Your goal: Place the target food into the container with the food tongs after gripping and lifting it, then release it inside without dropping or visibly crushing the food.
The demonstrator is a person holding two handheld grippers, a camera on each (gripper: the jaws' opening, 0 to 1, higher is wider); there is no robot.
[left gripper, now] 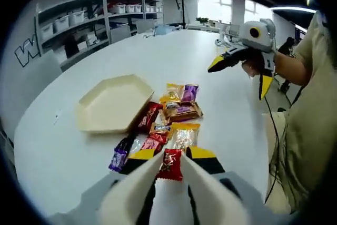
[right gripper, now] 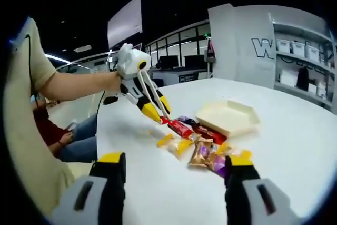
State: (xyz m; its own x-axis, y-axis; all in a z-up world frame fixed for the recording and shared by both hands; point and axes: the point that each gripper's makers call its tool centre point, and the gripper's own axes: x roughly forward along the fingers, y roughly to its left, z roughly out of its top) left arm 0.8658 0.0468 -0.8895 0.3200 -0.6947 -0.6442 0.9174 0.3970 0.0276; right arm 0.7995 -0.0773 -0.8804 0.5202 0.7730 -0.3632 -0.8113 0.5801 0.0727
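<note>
Left gripper view: your left gripper (left gripper: pixel 169 165) pinches a red snack packet (left gripper: pixel 171 164), long axis along the tongs.
Right gripper (right gripper: pixel 174 169): spread wide.
Tray (left gripper: pixel 100 110): far-left of the pile.

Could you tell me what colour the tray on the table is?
Cream; the tray shows best in the left gripper view.

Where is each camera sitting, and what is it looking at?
Left gripper view: rides the left tool, which holds tongs pinching a red candy; faces the tray; the person's arm holds the right tool.
Right gripper view: rides the open right tool, facing the left tool and forearm.
Both share tray, candy pile, and table.
</note>
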